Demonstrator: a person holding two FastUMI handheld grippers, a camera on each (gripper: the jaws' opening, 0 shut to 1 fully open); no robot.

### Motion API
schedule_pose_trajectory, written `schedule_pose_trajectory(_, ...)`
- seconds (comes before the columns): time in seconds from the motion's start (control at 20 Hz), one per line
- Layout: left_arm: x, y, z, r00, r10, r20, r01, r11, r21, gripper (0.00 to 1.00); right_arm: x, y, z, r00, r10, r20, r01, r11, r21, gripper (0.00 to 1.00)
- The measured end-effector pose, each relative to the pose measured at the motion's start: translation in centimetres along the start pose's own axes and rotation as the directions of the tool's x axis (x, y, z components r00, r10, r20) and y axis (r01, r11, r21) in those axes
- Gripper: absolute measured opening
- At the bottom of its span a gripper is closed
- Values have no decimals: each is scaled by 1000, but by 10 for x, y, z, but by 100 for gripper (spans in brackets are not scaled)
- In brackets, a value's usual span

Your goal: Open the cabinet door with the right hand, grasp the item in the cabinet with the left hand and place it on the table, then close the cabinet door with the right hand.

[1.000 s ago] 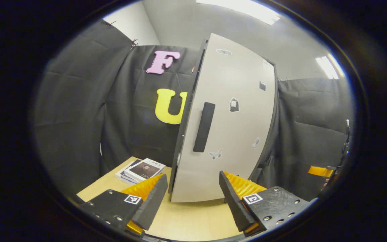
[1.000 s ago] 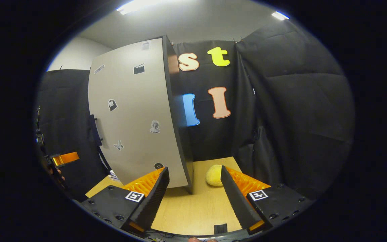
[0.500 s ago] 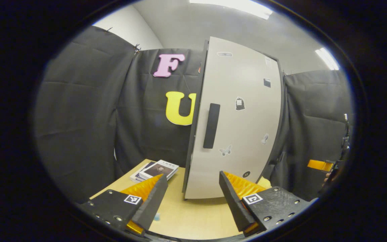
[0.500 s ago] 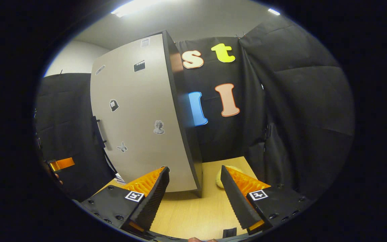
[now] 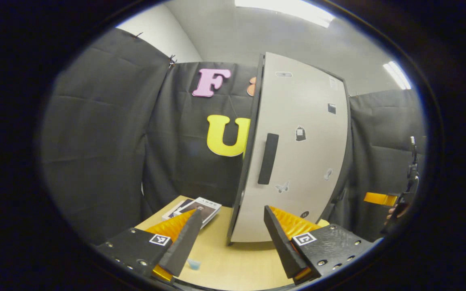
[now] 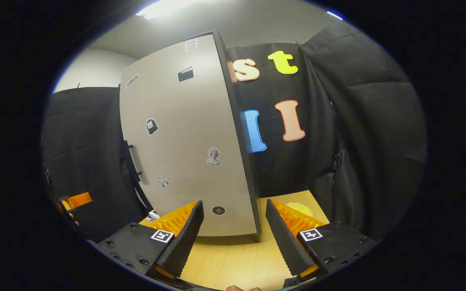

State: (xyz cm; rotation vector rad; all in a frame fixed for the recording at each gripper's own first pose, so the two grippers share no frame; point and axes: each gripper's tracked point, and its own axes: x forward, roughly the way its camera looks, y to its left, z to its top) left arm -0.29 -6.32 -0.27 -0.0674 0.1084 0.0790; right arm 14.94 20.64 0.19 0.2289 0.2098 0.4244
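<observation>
Black cloth walls close in a wooden table (image 5: 217,258) where a grey cabinet (image 5: 297,161) stands, its door (image 6: 184,141) shut, a dark handle (image 5: 268,158) on its left side. Books (image 5: 200,207) lie left of it. A yellow item (image 6: 299,207) rests on the table right of the cabinet. Left gripper (image 5: 229,238) and right gripper (image 6: 234,234) both hover spread wide, holding nothing, facing the door
</observation>
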Motion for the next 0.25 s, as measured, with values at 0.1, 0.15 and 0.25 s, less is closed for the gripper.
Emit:
schedule_pose_trajectory(0.1, 4, 4, 3, 1000, -14, 13, 14, 1000, -5, 92, 1, 4, 1, 1000, -14, -7, 14, 1000, -6, 97)
schedule_pose_trajectory(0.15, 7, 6, 5, 1000, -21, 23, 21, 1000, -5, 92, 2, 7, 2, 1000, -22, -3, 22, 1000, -12, 97)
schedule_pose_trajectory(0.25, 14, 12, 4, 999, -31, 30, 32, 999, -12, 91, 4, 8, 4, 999, -48, 5, 48, 999, -23, 97)
